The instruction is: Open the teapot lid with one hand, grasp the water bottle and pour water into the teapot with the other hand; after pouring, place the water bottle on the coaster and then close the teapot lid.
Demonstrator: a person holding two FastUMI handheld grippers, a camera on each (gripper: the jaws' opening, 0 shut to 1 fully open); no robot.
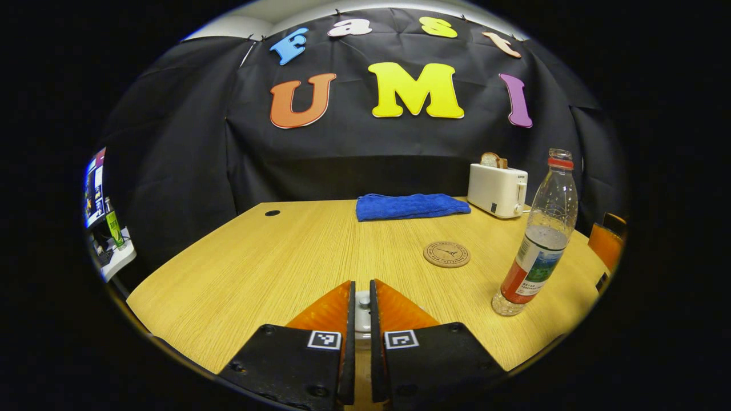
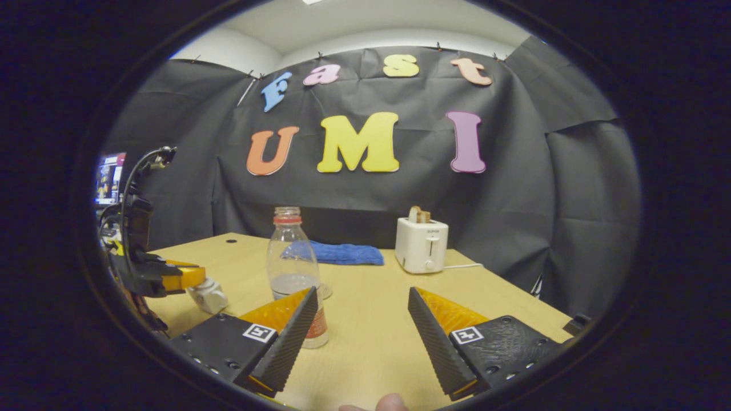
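So the wooden worktop takes up most of the left gripper view, running out to the black cloth wall. At the far edge, roughly 12 o'clock, there's a folded blue towel, and just to its right at about 1 o'clock a white toaster with a slice of bread poking out the top. The water bottle stands upright at around 3 o'clock, cap off, water sitting about halfway up. The round coaster lies flat between the towel and the bottle, near the bottle but not touching it.

The left hand-held gripper at 6 o'clock has its fingers pulled nearly together, clamped on the small white knob of the teapot lid. That bit is mostly hidden between the fingers, so I can't say if the lid is on or off the pot.

In the right gripper view, the right hand-held gripper at 6 o'clock is spread wide apart with nothing between the fingers. The water bottle stands just past its left finger, which partly covers the bottle's base. Over at 9 o'clock you can see the left hand-held gripper farther off, with a white teapot right at its tip. Toaster and towel sit at the back. A fingertip peeks in at the very bottom.
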